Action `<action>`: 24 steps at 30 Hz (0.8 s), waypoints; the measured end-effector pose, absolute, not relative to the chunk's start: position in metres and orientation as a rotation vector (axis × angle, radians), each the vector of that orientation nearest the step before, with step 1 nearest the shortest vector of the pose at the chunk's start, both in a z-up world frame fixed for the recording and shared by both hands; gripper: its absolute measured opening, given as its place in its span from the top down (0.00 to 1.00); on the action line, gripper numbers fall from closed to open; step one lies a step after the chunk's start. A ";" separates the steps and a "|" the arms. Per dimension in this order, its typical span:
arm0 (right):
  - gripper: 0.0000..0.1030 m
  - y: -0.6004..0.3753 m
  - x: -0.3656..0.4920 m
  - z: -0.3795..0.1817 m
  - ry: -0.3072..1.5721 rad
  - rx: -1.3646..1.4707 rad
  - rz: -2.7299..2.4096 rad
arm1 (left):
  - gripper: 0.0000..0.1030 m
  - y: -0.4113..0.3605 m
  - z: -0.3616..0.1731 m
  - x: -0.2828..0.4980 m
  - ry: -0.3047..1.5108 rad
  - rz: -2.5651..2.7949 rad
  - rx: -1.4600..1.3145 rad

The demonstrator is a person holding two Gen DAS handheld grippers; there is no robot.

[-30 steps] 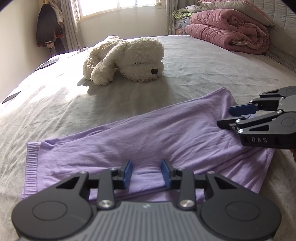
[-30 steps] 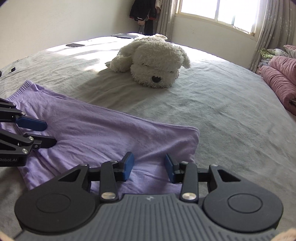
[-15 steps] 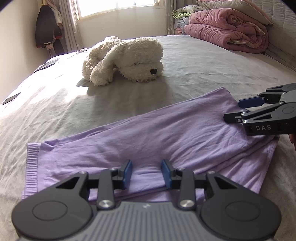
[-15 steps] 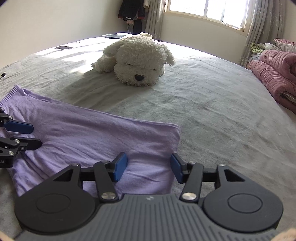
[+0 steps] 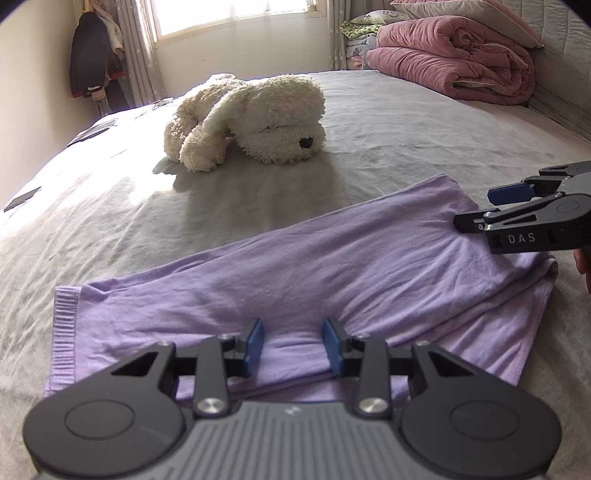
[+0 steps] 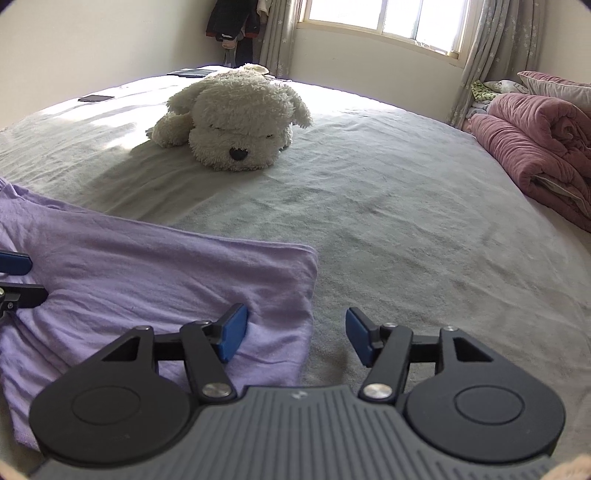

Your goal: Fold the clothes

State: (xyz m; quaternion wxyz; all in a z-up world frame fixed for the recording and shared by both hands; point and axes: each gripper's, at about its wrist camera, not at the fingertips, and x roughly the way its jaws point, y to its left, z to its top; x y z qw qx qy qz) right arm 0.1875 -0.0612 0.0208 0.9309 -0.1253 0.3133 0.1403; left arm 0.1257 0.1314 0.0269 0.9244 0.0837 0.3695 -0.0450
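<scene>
We hold two grippers over a lilac garment [image 5: 332, 266] spread across the near part of a grey bed [image 5: 406, 140]. Our left gripper [image 5: 294, 341] stands partly spread, its blue pads [image 5: 255, 339] set either side of a raised fold of the cloth near the garment's near edge; whether the pads press that fold we cannot tell. Our right gripper [image 6: 293, 330] is opening, its left pad [image 6: 232, 328] over the cloth and its right pad over bare bedcover, with the garment's right corner lying between them and no pad pinching it. In the left wrist view the right gripper [image 5: 476, 210] hangs just above the garment's right end, jaws apart. The garment lies as a long folded band, ribbed hem [image 5: 64, 325] toward the bed's left side, its right end [image 6: 306, 266] doubled over in layers. Farther up the bed, near its middle, a white plush dog [image 6: 236, 125] lies well apart from the cloth. A rolled pink quilt [image 5: 454, 62] sits at the bed's far right corner, and dark flat items [image 6: 96, 98] rest near its far left edge. Behind, a sunlit window [image 6: 384, 18] and curtains; dark clothes [image 5: 92, 66] hang in the corner.
</scene>
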 end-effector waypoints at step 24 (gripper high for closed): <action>0.41 -0.017 0.161 0.033 0.585 -0.278 0.581 | 0.63 0.131 0.027 0.126 0.756 -0.092 0.176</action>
